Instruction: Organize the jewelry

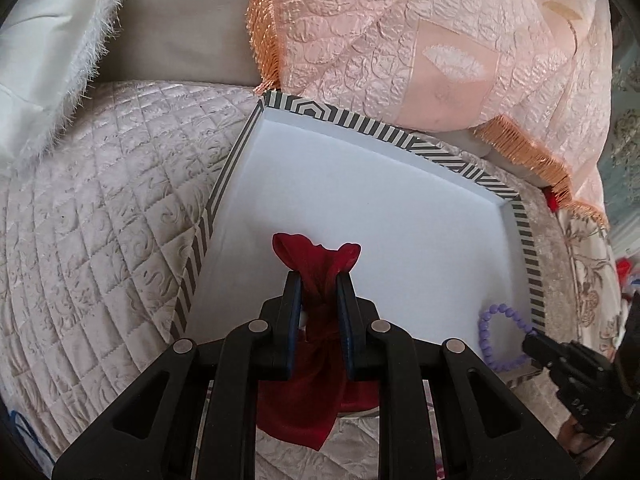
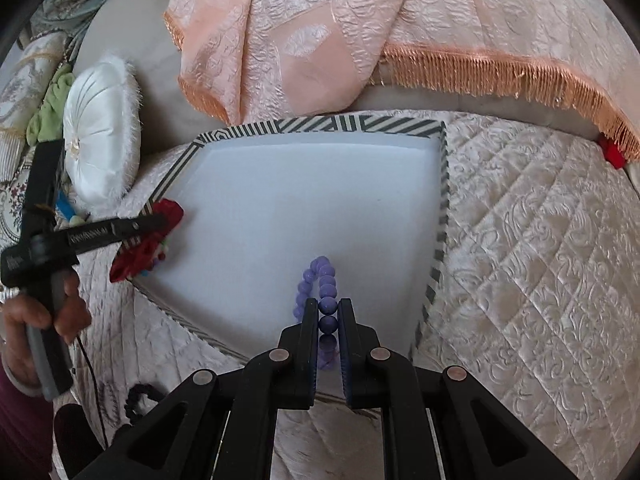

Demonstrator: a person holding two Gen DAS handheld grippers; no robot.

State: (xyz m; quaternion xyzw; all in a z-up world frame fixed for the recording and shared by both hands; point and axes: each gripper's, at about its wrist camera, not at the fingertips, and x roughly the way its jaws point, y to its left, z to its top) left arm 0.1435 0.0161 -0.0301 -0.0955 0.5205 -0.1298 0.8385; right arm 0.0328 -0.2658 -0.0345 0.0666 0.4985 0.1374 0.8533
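A shallow white box (image 1: 360,208) with a black-and-white striped rim lies on a quilted bed; it also shows in the right wrist view (image 2: 280,208). My left gripper (image 1: 319,276) is shut on a red fabric pouch (image 1: 316,256) over the box's near left edge; the pouch (image 2: 150,240) and left gripper (image 2: 148,226) show in the right wrist view. My right gripper (image 2: 328,304) is shut on a purple bead bracelet (image 2: 320,280) just above the box's near right part. The bracelet (image 1: 500,336) and right gripper (image 1: 534,342) show in the left wrist view.
A quilted beige cover (image 2: 540,260) surrounds the box. A pink fringed throw (image 2: 360,32) hangs behind it. A white round cushion (image 2: 100,132) lies at the left. A black bead bracelet (image 2: 138,398) lies on the cover near the box's front corner.
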